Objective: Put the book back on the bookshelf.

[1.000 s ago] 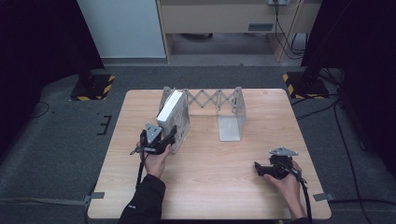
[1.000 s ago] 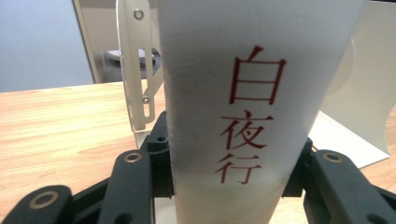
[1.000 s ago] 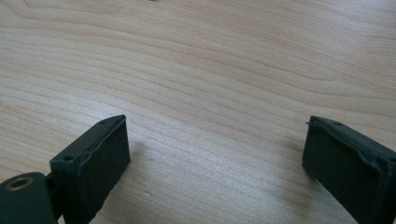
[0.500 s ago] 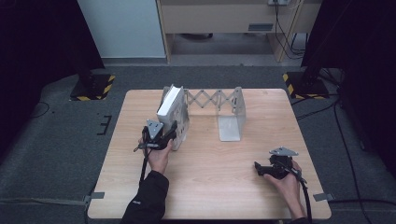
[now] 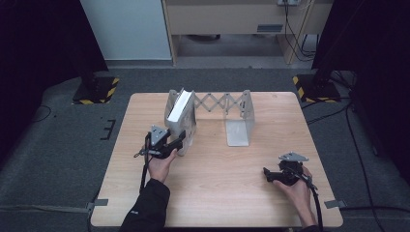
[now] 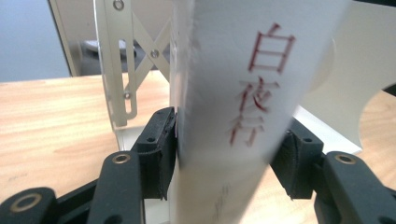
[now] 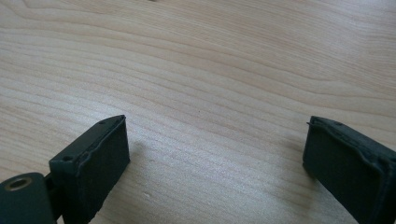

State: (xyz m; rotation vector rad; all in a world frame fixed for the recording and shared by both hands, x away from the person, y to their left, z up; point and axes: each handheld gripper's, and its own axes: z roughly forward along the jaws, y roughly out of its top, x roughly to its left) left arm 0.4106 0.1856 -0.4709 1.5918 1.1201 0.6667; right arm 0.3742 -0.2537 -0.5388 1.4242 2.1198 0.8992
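Loosening left claw (image 5: pixel 180 140) level, straddling leaning book (image 5: pixel 177 109)

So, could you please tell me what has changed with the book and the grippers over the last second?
The white book has been tipped from leaning left to nearly upright against the expandable bookend rack. The left gripper has just been opening; a gap shows at one pad, the book between its jaws. The right gripper has stayed open on the table.
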